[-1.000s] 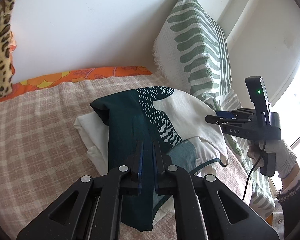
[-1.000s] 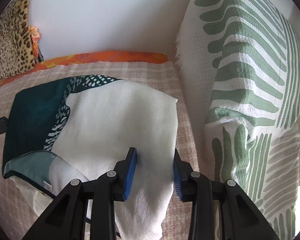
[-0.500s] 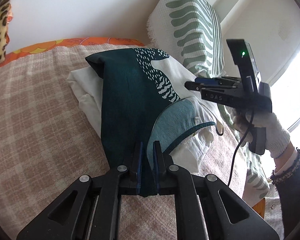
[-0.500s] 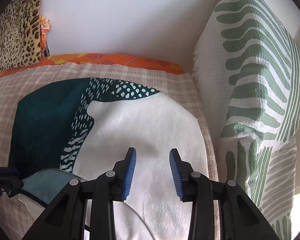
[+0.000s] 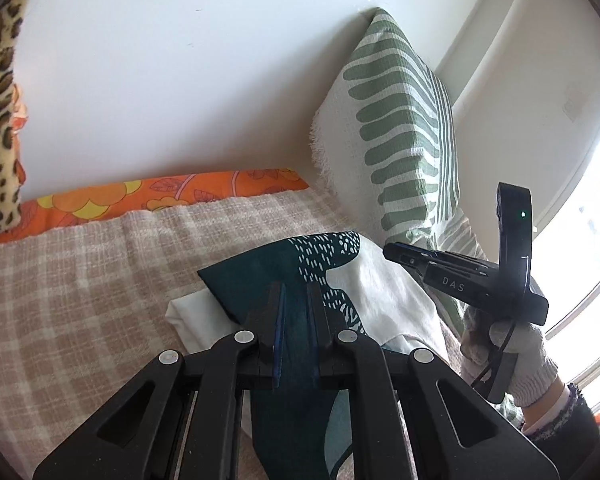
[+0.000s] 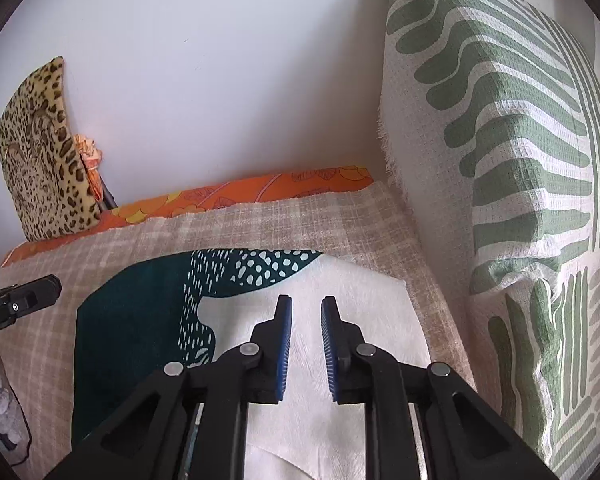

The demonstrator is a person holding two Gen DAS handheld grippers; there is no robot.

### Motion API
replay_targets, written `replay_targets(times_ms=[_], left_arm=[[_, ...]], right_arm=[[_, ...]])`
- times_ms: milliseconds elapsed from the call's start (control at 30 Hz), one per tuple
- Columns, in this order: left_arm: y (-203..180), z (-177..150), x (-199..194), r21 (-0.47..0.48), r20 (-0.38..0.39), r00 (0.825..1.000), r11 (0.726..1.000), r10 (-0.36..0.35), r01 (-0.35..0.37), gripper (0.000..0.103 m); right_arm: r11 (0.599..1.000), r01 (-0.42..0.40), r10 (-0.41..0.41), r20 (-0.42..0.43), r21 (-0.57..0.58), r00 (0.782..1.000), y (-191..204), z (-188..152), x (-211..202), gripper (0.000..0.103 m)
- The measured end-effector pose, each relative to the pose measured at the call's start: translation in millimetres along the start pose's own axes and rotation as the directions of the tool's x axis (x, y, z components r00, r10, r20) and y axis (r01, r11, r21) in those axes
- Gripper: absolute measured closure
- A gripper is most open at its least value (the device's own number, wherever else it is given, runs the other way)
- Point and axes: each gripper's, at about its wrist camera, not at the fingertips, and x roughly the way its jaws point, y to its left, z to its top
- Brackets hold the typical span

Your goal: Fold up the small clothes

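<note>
Mid-fold: left tool [image 5: 296, 320] clamped on teal-and-white garment [image 5: 364, 280], lifting its edge; right tool [image 6: 306, 336] just narrowed over white panel, grips nothing. Final fold and flattening remain.

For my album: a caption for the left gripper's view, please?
Left gripper pinching a dark teal-and-white printed garment on a beige checked blanket.
</note>
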Motion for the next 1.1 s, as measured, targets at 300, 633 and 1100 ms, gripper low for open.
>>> replay_targets(times_ms=[300, 633, 1100], left_arm=[[18.1, -26.5, 56.7, 0.011, -0.116, 0.972, 0.979, 0.203, -0.204, 0.094], [42.2, -36.9, 32.5, -0.051, -0.115, 0.971, 0.974, 0.212, -0.219, 0.094], [-12.7, -43.7, -63.2, 0.01, -0.065, 0.981, 0.984, 0.18, -0.18, 0.057]], right_arm=[[0.998, -0.01, 0.005, -0.078, -0.066, 0.997, 35.2, 8.2, 68.7, 0.09], [0.997, 0.063, -0.06, -0.078, 0.041, 0.995, 9.0, 11.8, 53.6, 0.083], [0.989, 0.077, -0.081, 0.03, 0.129, 0.996, -1.3, -1.1, -95.6, 0.038]])
